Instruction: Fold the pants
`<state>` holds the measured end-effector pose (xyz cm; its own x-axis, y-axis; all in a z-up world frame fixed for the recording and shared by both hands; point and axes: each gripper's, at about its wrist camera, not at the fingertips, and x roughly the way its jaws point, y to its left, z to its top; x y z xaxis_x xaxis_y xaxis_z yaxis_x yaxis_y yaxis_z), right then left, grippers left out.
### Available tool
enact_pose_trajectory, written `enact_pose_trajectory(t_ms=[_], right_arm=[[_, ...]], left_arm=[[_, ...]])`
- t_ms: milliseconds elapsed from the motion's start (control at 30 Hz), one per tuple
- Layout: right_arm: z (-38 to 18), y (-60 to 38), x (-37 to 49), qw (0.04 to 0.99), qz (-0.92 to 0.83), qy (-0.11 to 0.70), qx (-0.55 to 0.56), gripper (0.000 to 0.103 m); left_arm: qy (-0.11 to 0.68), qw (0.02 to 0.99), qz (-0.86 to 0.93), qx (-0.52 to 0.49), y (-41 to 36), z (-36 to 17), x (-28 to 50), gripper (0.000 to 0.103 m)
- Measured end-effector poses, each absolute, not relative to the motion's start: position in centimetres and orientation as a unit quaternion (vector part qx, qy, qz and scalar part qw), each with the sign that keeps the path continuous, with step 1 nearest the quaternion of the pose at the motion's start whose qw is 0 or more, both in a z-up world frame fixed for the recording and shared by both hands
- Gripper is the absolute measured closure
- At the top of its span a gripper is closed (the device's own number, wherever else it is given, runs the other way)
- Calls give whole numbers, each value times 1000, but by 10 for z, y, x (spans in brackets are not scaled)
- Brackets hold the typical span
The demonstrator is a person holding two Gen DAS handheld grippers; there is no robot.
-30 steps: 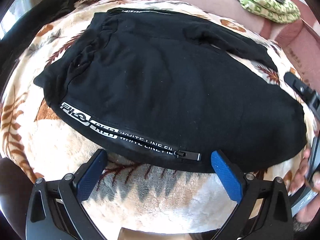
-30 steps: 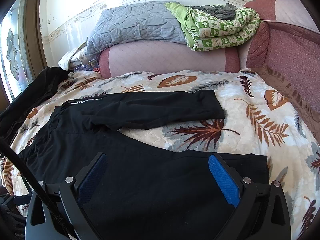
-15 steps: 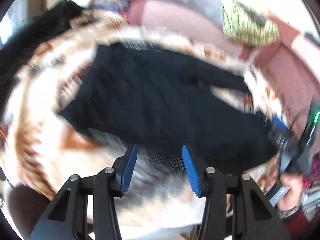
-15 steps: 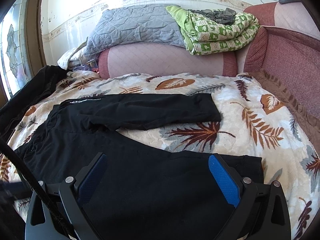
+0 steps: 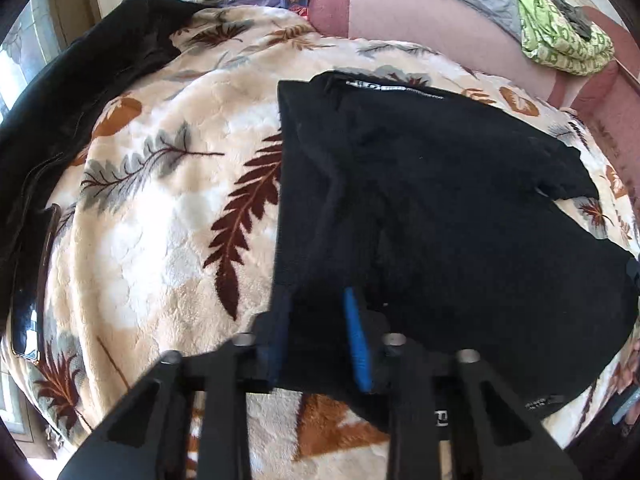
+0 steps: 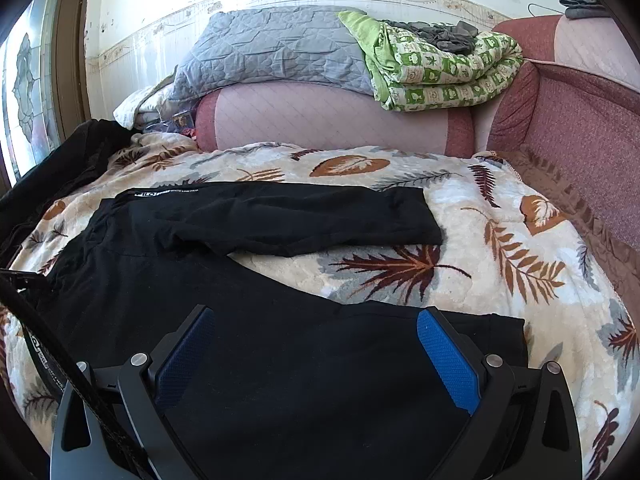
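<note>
Black pants point(image 5: 440, 200) with white lettering lie on a leaf-patterned blanket point(image 5: 160, 220). My left gripper point(image 5: 316, 320) is shut on a fold of the pants' near waist edge, black cloth pinched between its blue pads and raised off the blanket. In the right wrist view the pants point(image 6: 240, 280) spread from the waistband at left to two legs at right, the far leg lying apart from the near one. My right gripper point(image 6: 316, 344) hangs open just above the near leg, and its pads touch nothing.
A black jacket point(image 5: 60, 100) lies along the blanket's left edge, with a dark flat phone-like object point(image 5: 32, 280) beside it. A grey quilt point(image 6: 272, 52) and a green patterned blanket point(image 6: 440, 68) rest on the pink sofa back point(image 6: 328, 116). Bare blanket lies right of the legs.
My left gripper went from wide open to shut on the pants' near waist edge and carried it sideways, lifting the cloth. The right gripper stayed put and open.
</note>
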<state>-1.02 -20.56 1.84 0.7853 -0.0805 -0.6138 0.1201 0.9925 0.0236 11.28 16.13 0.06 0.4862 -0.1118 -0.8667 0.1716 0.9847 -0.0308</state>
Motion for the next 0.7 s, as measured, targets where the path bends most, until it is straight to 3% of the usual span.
enact_pose_trajectory(t_ms=[300,400,567,633,667,700], right_arm=[[16,-221,-7,940,-66,330,59,0],[16,-221,-7,939,-66,331,62,0],[16,-218,-8,940,-65,330,54,0],[16,-217,-10,941,-67,327,50,0],[17,-216,-10,942,-69,326,47,0],[16,-215,-10,942,-70,326,45,0]], left_arm=[[484,872,-71,-9,196,33,83,103],[490,871,-24,22,204,31,84,103],[515,857,-7,-12,231,14,87,103],[501,864,-32,-31,231,18,82,95],[496,866,-46,-32,225,21,80,75],[492,869,-54,-29,219,21,80,62]])
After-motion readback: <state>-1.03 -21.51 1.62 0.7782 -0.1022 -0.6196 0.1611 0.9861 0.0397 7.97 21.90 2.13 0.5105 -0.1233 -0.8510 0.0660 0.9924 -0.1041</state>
